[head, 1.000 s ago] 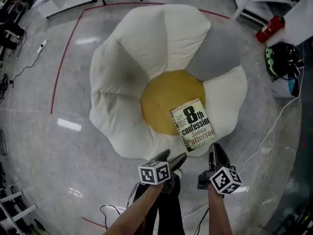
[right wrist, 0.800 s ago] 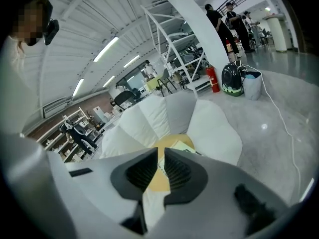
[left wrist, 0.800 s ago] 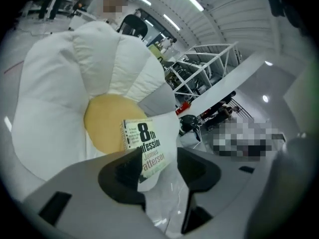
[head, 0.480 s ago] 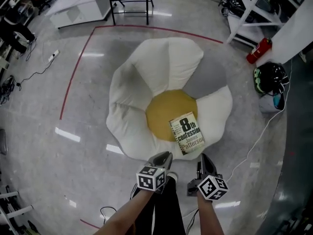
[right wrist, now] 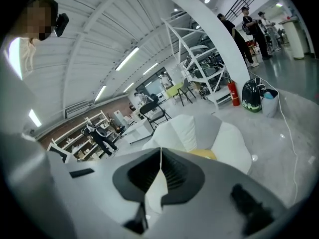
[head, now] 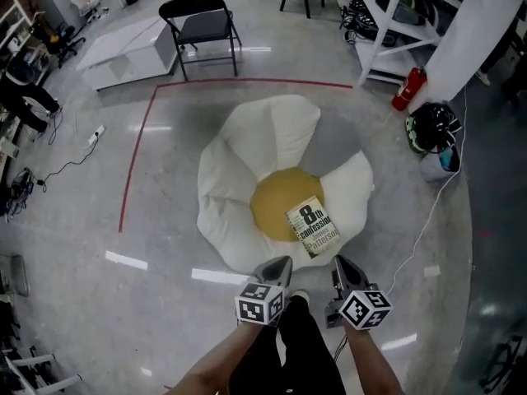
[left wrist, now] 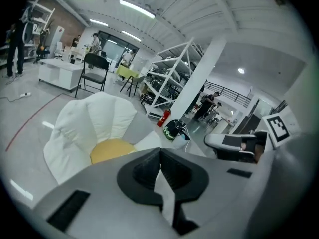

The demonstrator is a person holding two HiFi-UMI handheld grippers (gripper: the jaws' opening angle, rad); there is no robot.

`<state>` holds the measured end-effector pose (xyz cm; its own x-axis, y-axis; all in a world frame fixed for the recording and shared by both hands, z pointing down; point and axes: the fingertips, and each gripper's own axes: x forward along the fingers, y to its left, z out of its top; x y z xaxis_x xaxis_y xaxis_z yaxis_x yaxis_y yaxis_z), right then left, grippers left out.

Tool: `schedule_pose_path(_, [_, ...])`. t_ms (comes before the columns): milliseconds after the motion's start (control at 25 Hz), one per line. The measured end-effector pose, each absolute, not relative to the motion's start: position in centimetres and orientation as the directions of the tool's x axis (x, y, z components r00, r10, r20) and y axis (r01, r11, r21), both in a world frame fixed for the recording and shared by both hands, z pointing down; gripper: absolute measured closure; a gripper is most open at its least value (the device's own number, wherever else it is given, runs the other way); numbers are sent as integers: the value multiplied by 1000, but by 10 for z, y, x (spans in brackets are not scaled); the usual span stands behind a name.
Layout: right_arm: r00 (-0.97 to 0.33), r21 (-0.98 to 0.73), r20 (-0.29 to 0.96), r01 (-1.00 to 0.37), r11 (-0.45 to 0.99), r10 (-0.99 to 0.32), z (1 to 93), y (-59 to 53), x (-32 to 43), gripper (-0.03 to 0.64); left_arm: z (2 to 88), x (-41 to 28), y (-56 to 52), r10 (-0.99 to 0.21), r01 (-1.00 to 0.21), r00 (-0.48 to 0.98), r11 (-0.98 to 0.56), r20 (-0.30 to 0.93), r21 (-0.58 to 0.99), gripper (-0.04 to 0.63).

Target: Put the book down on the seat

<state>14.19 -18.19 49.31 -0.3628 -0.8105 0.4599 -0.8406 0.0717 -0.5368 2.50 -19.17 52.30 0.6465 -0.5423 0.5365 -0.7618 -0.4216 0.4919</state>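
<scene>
The book [head: 313, 227], a paperback with a pale cover and large black print, lies face up on the flower-shaped seat [head: 272, 138], at the near right edge of its yellow centre [head: 276, 204]. Both grippers are held back near the person's body, apart from the seat. My left gripper [head: 278, 265] is shut with nothing between its jaws. My right gripper [head: 339, 265] is shut and empty too. In the left gripper view the seat [left wrist: 94, 118] shows beyond the shut gripper [left wrist: 159, 156]. In the right gripper view the seat [right wrist: 199, 133] lies past the shut gripper [right wrist: 160, 156].
A black folding chair [head: 198, 27] and a white low cabinet [head: 123, 52] stand beyond the seat. A red line [head: 140, 146] runs on the floor around it. A red fire extinguisher [head: 406, 89], a black helmet [head: 432, 126], white shelving [head: 387, 23] and a white cable [head: 424, 229] are at right.
The view has drawn back from the seat, so seat and book look smaller and farther. Both grippers have pulled back with it. The left gripper's jaws have closed.
</scene>
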Motion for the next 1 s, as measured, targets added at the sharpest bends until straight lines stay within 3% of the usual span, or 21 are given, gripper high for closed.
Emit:
schedule_pose_path(360, [-354,-552,399,-830,86,-846,410,-162,142,600,440,21,-167,-559,-741,667,-570,494,356,584])
schedule_pose_path(680, [-331,-578,346,-812,78,-878,367,-155,139,604,392,27,-157,-546,-683,729,-620,412,387,584])
schedule_pose_path(1000, [-342,-569,345,-817,96,-874,364,-160,126,604,386,29,-175,-553,-687,725,-619,410,380,584])
